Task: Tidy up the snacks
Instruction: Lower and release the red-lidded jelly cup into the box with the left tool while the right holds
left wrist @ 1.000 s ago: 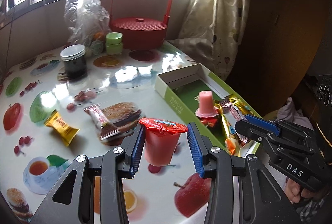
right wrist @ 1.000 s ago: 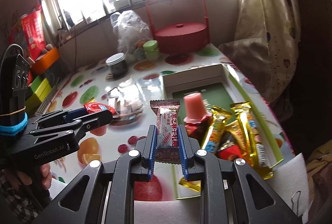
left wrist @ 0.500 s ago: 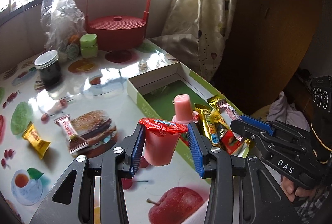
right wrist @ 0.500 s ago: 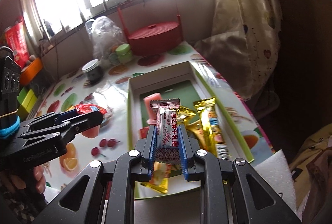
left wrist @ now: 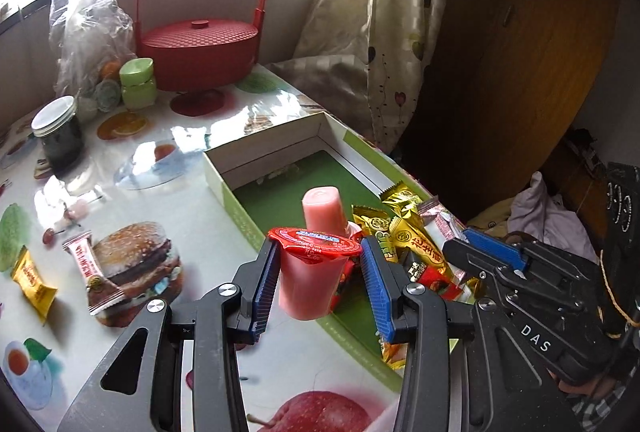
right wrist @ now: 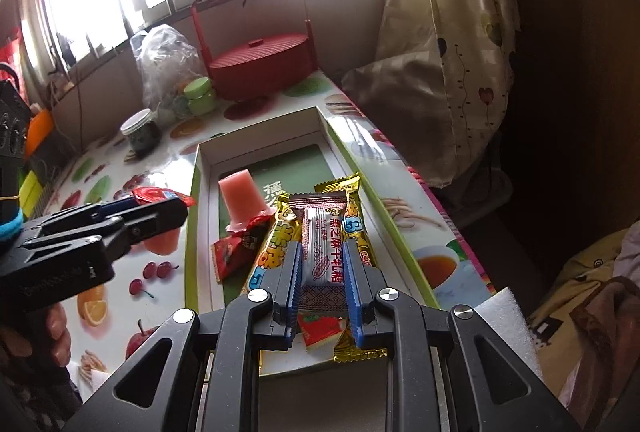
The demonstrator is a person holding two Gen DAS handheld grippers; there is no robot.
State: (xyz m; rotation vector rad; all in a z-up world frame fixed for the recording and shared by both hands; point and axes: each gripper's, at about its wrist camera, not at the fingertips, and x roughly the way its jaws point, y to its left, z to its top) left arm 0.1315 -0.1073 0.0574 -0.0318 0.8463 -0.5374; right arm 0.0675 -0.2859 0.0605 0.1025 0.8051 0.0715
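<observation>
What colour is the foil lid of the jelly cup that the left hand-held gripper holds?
Red, with a small blue label, on the jelly cup; the left wrist view shows it best.

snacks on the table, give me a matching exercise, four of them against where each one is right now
Things:
1. red-lidded jelly cup
2. brown and white candy bar
3. upside-down pink jelly cup
4. small yellow candy

Places:
A. standing in the green box
B. lying loose on the tablecloth
C. held in the left gripper
D. held in the right gripper

Pairs: 1-C, 2-D, 3-A, 4-B
</observation>
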